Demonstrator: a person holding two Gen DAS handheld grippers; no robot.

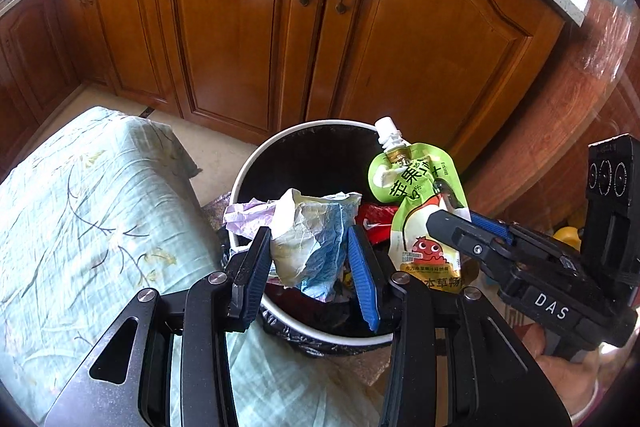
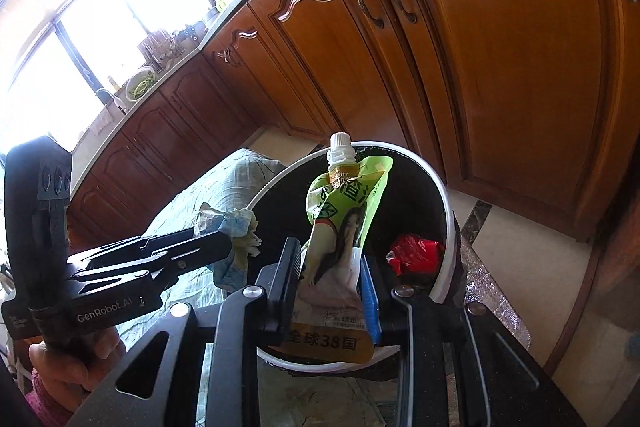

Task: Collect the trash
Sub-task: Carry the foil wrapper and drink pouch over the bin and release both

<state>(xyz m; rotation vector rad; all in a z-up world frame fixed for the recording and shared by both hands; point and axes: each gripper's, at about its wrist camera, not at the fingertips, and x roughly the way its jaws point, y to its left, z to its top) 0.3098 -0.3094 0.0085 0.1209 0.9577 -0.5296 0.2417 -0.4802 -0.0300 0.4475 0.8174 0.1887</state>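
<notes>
Trash is in both grippers, each held over the bin, a round white-rimmed pail with a black liner that stands on the floor in front of wooden cabinets. The left gripper has its jaws partly closed on a paper wad, crumpled white and blue, with the blue pads pressing its two sides; the wad hangs above the near part of the bin's rim. The right gripper is likewise partly closed, and it clamps a pouch by the lower half, so the pouch stands upright with its white screw cap on top, over the bin's opening (green at the top, with a printed figure on one face and a red cartoon on the other). In the left wrist view the pouch sits just right of the wad, close beside it but apart. Inside the bin lies a red wrapper, low against the far right wall. A cushion in a pale green floral cover lies just left of the bin. A hand grips the left gripper's handle.
</notes>
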